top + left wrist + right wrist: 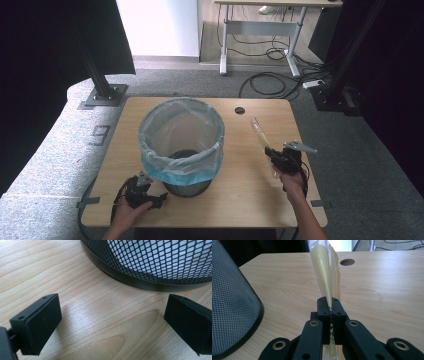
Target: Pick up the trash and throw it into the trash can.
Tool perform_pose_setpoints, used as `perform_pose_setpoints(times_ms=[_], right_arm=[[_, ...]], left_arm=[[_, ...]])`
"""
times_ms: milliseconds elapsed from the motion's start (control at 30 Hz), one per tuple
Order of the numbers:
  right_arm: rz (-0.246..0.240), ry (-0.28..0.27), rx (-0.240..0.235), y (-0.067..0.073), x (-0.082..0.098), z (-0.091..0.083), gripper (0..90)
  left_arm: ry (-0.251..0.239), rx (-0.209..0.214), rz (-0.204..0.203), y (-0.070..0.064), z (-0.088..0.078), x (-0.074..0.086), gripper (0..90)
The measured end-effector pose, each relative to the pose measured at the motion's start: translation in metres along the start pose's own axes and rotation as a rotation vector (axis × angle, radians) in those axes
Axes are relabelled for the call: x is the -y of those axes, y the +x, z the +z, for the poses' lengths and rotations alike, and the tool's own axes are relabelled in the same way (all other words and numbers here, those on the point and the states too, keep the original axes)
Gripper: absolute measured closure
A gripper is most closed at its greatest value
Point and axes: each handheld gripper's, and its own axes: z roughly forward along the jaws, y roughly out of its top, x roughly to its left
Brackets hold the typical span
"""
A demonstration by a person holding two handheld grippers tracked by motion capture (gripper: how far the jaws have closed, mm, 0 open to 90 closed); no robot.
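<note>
The clear plastic wrapper [327, 272], yellowish and cone-shaped, is pinched between the pressed-together jaws of the right gripper [331, 305] and stands up and forward from them above the worktop [250, 190], near its right edge and about midway along it. So the pick-up looks done: in the right gripper view the wrapper is clear of the wood along most of its length, though its lower tail hangs behind the jaws and I cannot tell whether that end touches the surface. What seems left is the carry and the drop, since the wrapper is well apart from the mesh bin [187, 187], which stands in the middle of the worktop lined with a pale blue bag [165, 167] folded over its rim; nothing can be made out inside it. The left gripper [161, 199] rests low by the near left edge, its jaws spread wide and empty, pointing at the bin's black base ring [130, 281] just beside it, perhaps ready to steady it.
</note>
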Motion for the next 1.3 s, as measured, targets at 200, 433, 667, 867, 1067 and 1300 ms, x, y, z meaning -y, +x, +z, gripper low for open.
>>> perform_pose_setpoints(times_ms=[200,433,667,867,1067,1300], right_arm=[[-0.001,-0.019,-0.02,0.003,-0.005,-0.005,88.0],[-0.003,-0.046,-0.03,0.004,-0.01,-0.013,88.0],[0.0,-0.07,-0.035,0.004,-0.015,-0.019,88.0],[0.001,-0.088,-0.038,0.005,-0.019,-0.024,88.0],[-0.001,-0.113,-0.04,0.005,-0.025,-0.03,88.0],[-0.001,-0.133,-0.046,0.007,-0.029,-0.035,88.0]], left_arm=[[-0.003,-0.002,-0.001,0.0,0.0,0.0,1.0],[0.0,0.0,0.0,0.0,0.0,0.0,1.0],[0.0,0.0,0.0,0.0,0.0,0.0,1.0],[-0.002,-0.002,0.0,0.0,0.0,0.0,1.0],[-0.002,-0.002,0.0,0.0,0.0,0.0,1.0],[-0.003,-0.002,-0.001,0.0,0.0,0.0,1.0]])
